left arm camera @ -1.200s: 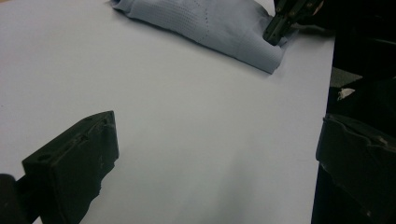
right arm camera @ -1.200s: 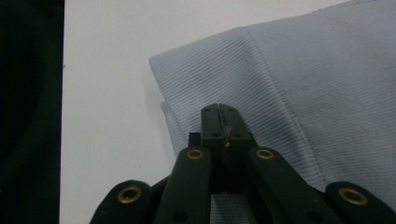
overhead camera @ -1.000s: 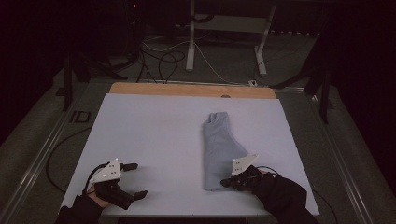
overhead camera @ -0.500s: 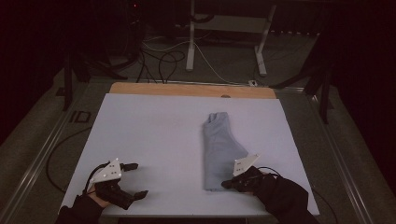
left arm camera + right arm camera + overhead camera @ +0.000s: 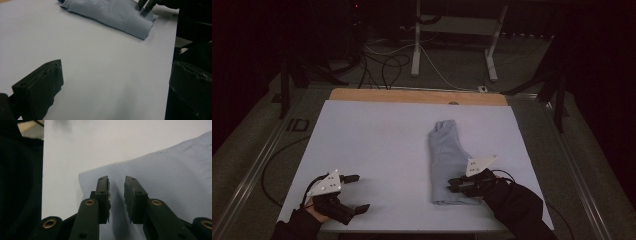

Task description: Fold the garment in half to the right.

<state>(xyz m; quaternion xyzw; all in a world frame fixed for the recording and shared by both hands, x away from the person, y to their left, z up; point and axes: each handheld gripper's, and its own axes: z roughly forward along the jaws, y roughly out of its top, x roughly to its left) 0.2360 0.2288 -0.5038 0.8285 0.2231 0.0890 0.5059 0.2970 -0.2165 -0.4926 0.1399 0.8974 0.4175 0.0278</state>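
A folded blue cloth (image 5: pixel 446 161) lies flat on the white bench (image 5: pixel 377 150), toward its right side; the right gripper (image 5: pixel 455 184) sits over the cloth's near end, its fingers (image 5: pixel 103 195) a little apart (cloth shows between them); the left gripper (image 5: pixel 356 192) rests well left of the cloth, fingers (image 5: pixel 40 87) spread wide.

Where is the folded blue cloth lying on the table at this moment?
In the high view, the folded blue cloth lies right of centre on the white table, its near end under the right gripper.
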